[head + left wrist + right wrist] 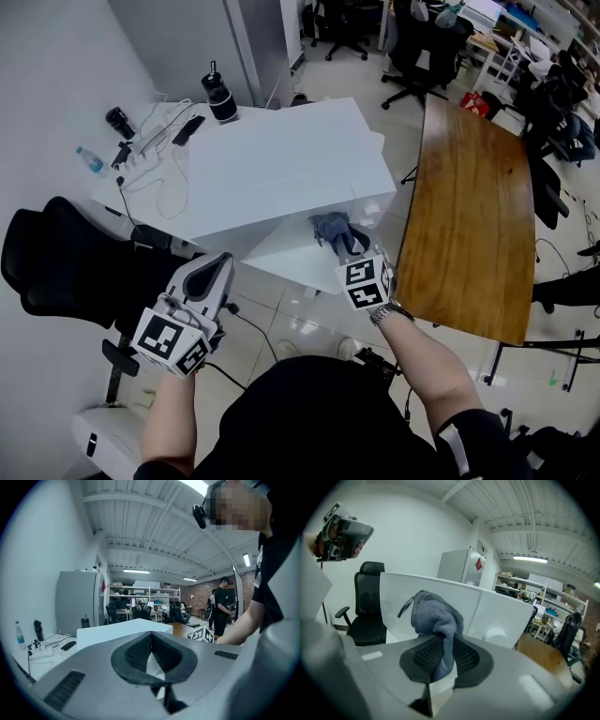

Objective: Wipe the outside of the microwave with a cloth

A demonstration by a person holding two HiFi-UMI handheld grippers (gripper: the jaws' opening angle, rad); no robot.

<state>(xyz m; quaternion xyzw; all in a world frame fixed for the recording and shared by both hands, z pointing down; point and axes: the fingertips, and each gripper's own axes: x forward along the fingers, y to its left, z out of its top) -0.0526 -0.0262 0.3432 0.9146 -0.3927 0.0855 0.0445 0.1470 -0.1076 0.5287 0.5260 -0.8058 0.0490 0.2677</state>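
With my right claw (pixel 443 651) clamped on the grey cloth (pixel 436 616) at the near front face of the white microwave (pixel 281 164), and my left claw (pixel 151 641) pressed together, empty, off to its near left, I judge the wiping under way, top and sides yet to do.

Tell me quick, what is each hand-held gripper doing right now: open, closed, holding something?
Left hand-held gripper: closed, holding nothing.
Right hand-held gripper: closed on the grey cloth.

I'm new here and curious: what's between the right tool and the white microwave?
A grey cloth, clamped in the right tool; the right gripper view shows it.
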